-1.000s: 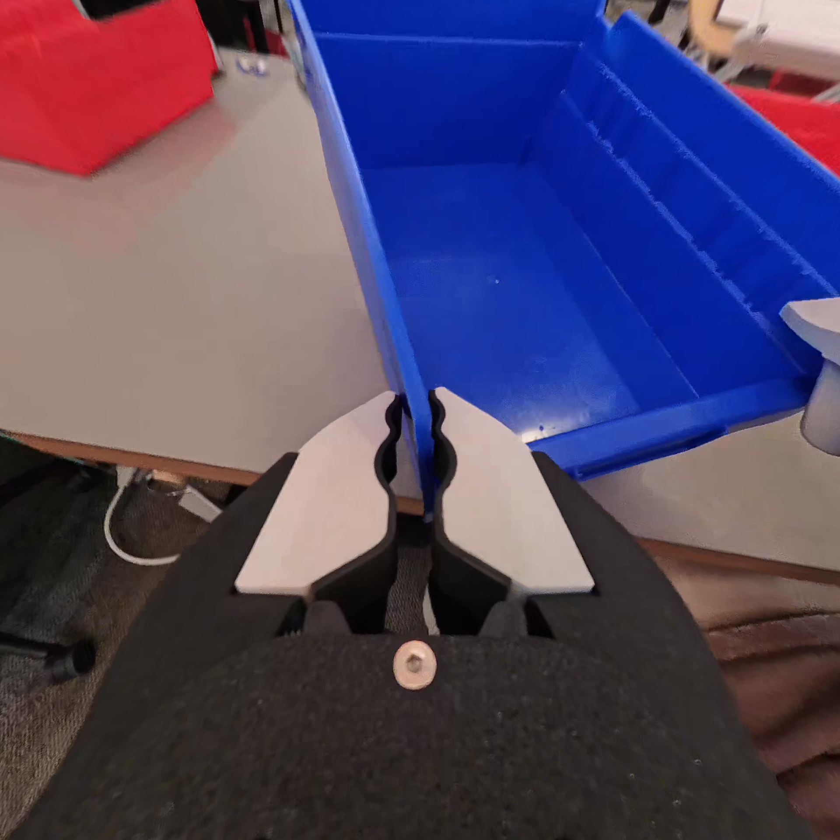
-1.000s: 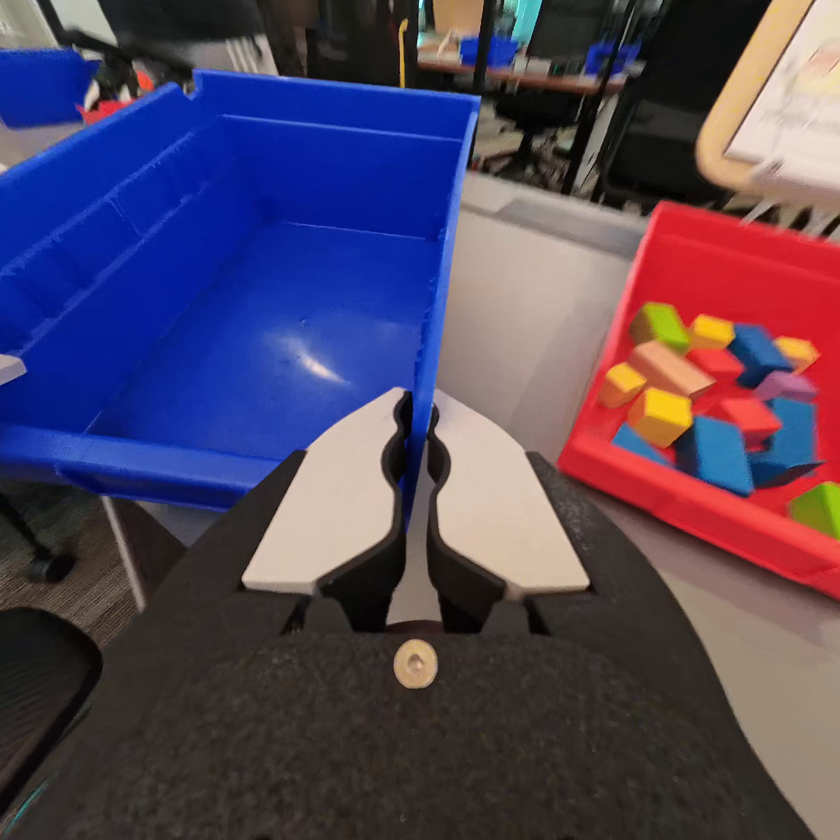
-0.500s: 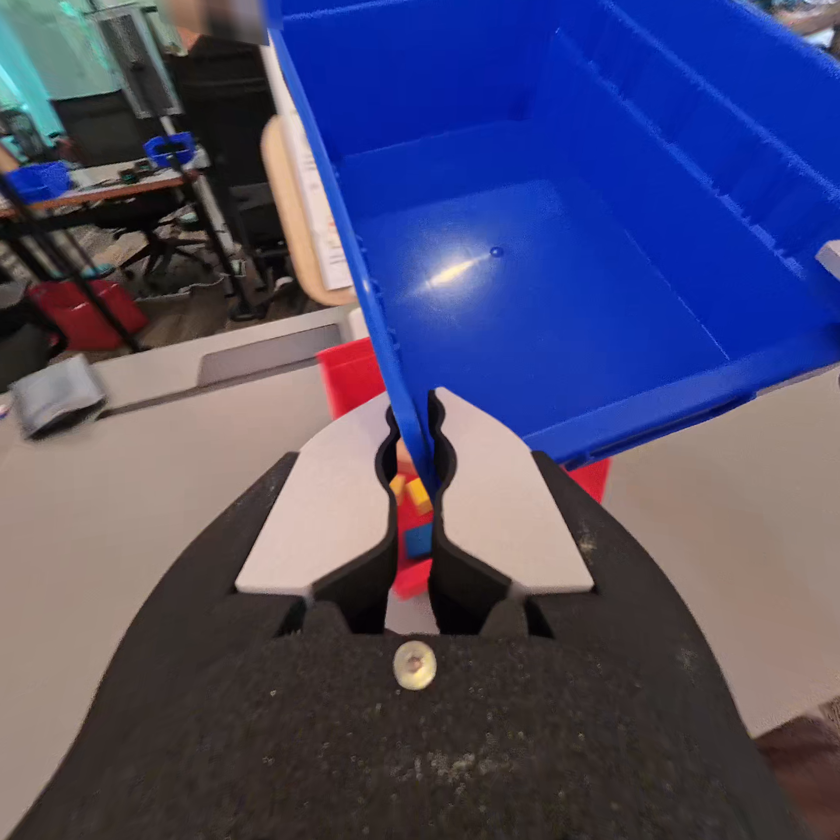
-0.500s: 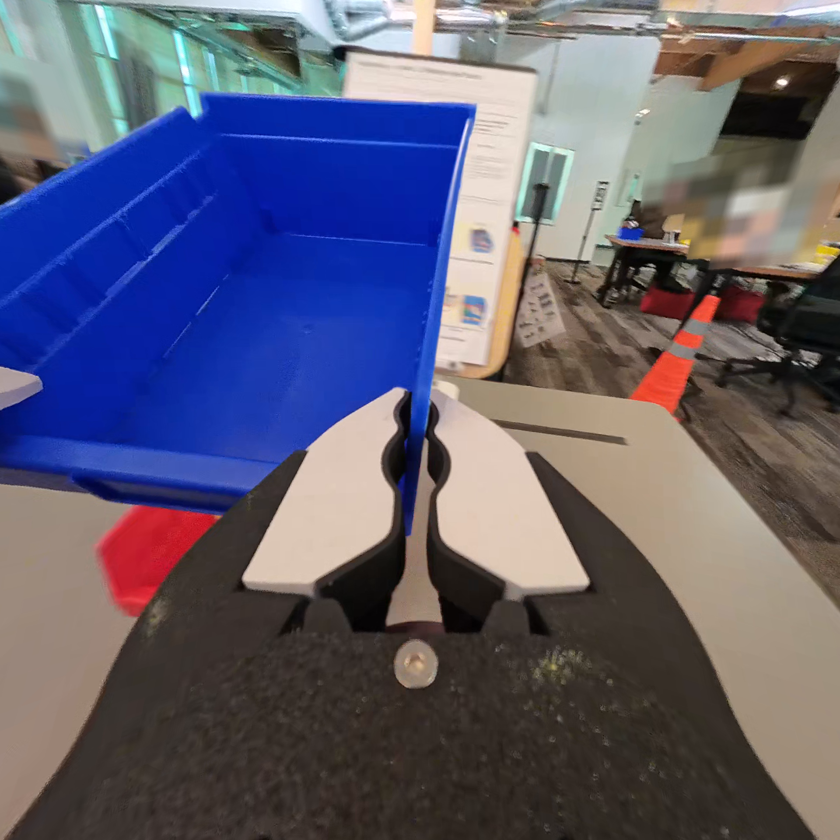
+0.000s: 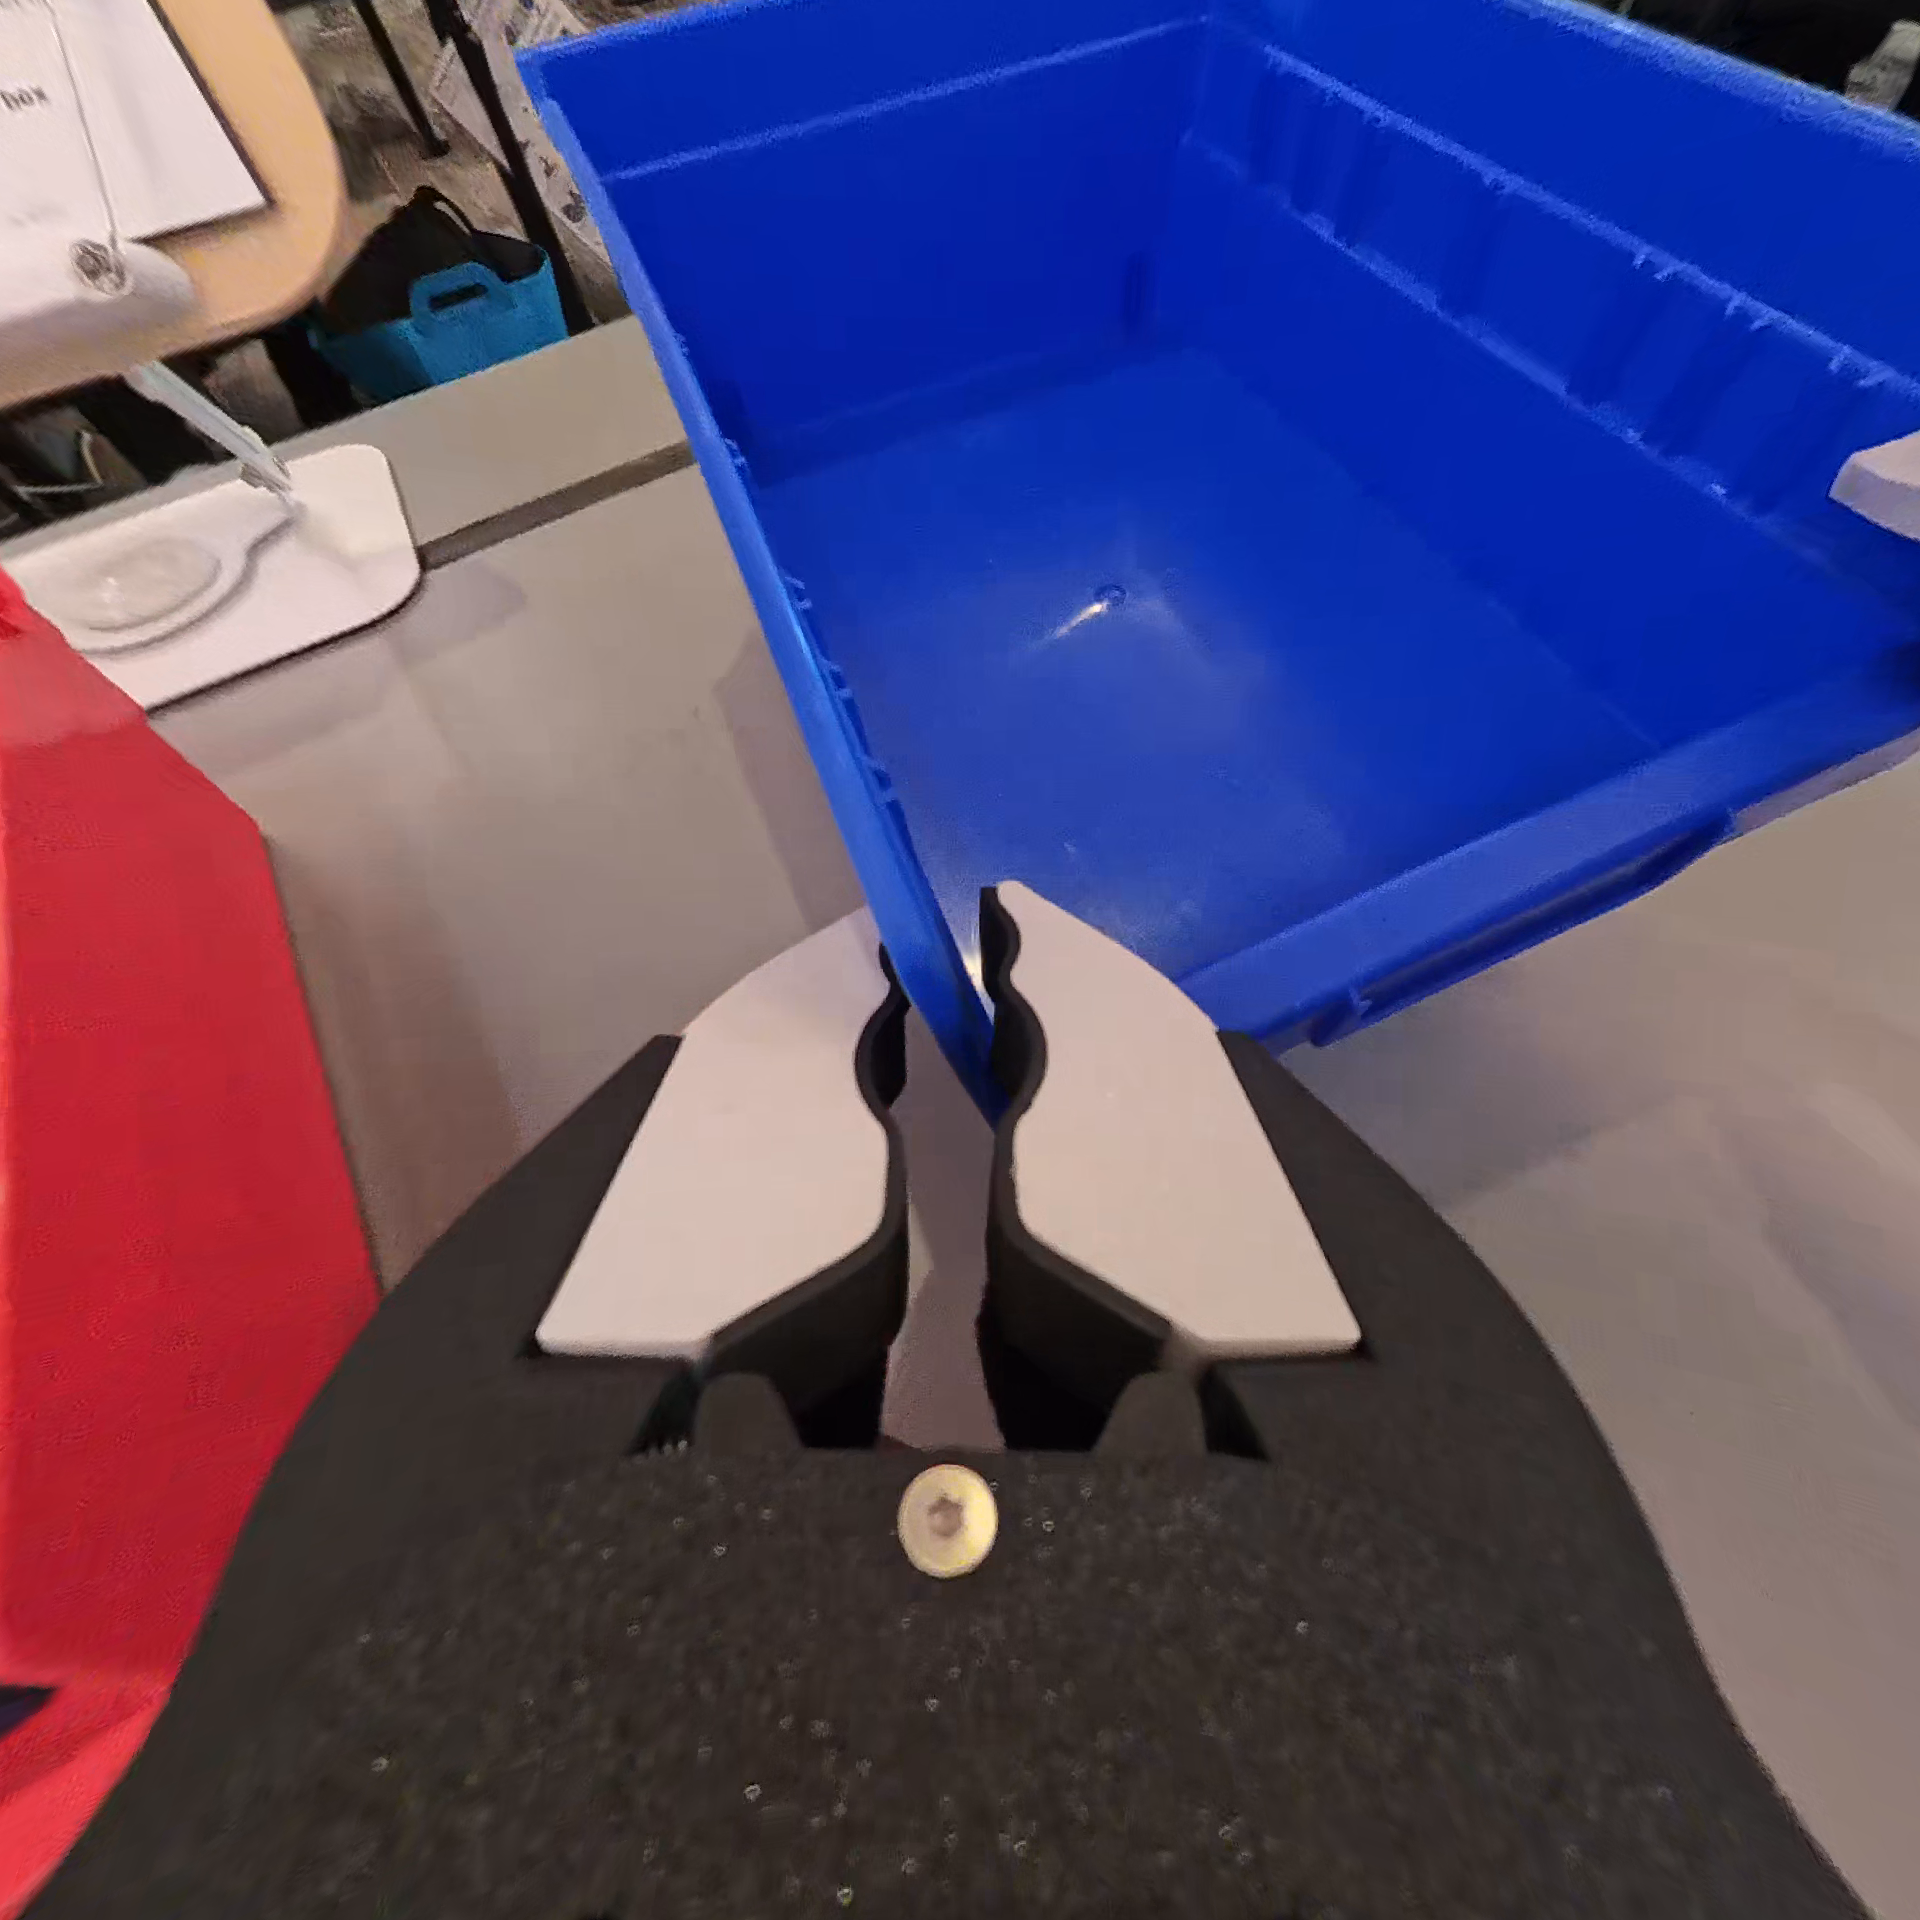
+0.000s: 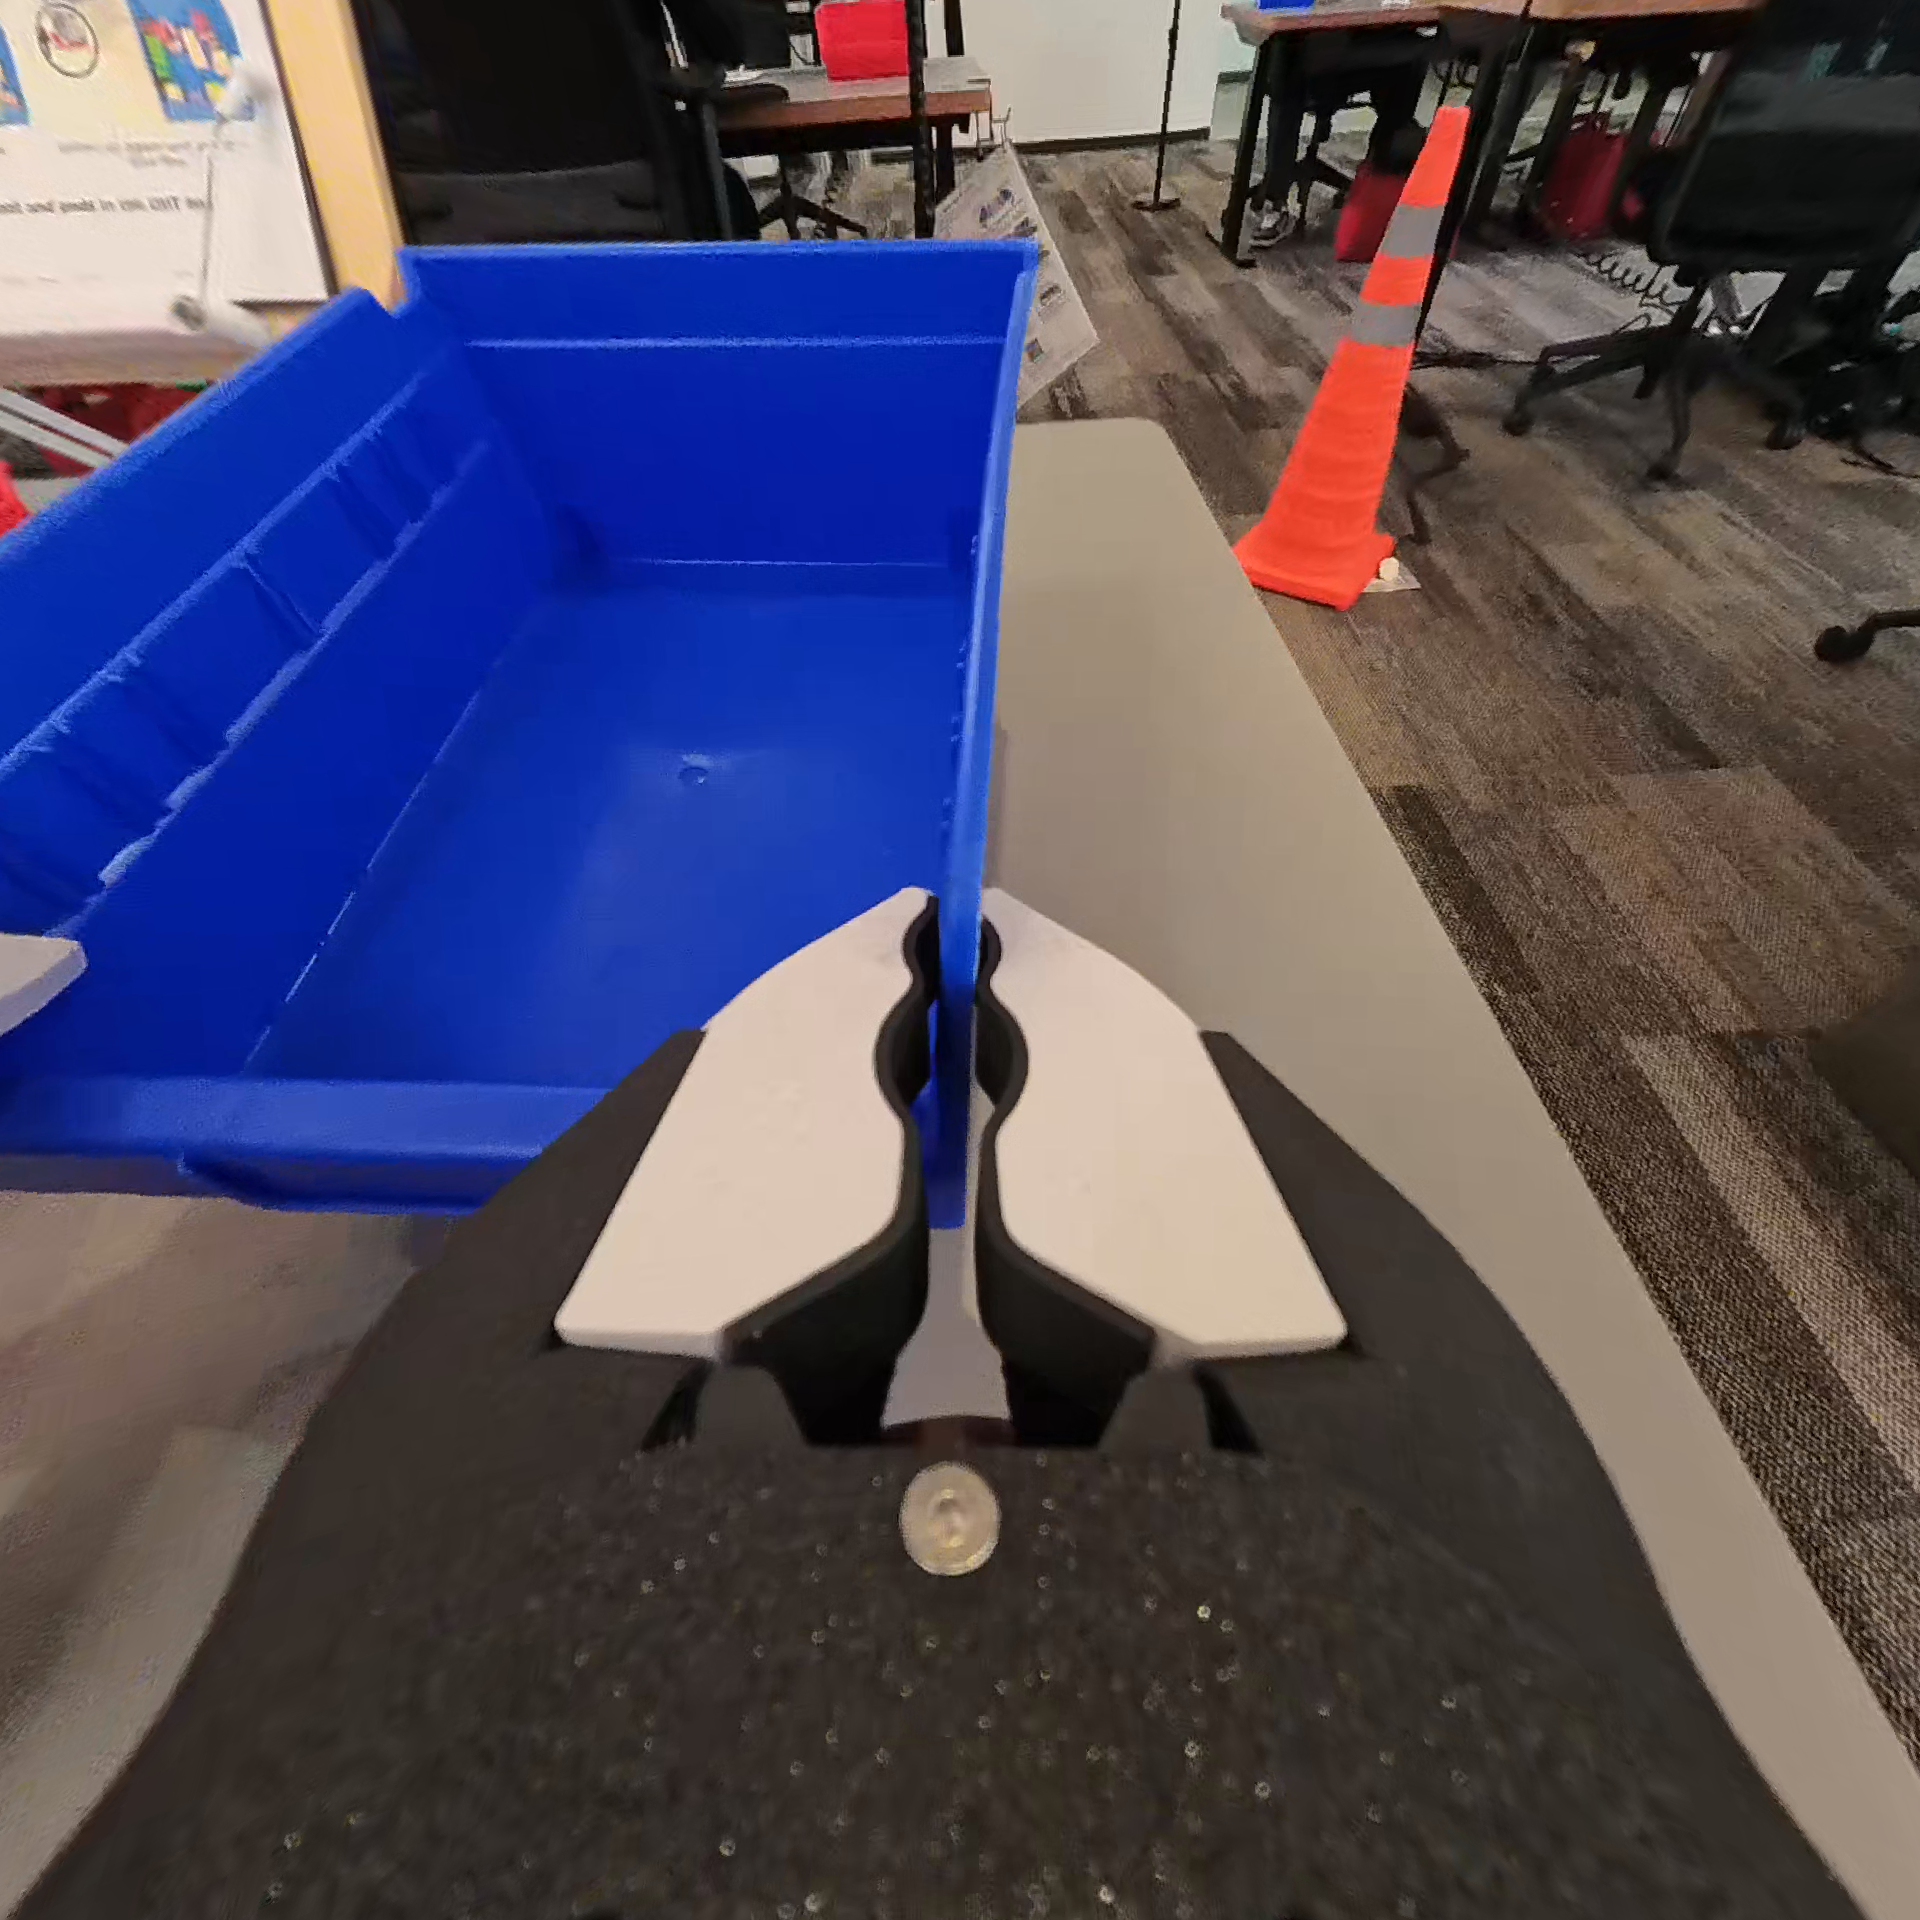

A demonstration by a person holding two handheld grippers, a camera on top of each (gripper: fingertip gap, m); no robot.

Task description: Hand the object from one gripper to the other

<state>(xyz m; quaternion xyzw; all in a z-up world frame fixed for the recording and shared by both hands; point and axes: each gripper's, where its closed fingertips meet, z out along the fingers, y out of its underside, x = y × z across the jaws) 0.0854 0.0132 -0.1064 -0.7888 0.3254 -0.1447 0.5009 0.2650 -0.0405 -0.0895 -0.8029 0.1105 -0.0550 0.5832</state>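
The blue bin [image 5: 1299, 644] is above the grey table [image 5: 540, 852], tilted, with both grippers at its side walls near the low front lip. The left gripper [image 5: 940, 935] straddles one wall with its jaws parted, a gap showing beside the plastic. The right gripper [image 6: 958, 914] is clamped tight on the opposite wall. A red bin [image 5: 114, 1143] at the table's left edge is cut off by the frame. Whether the blue bin's underside touches the table cannot be seen.
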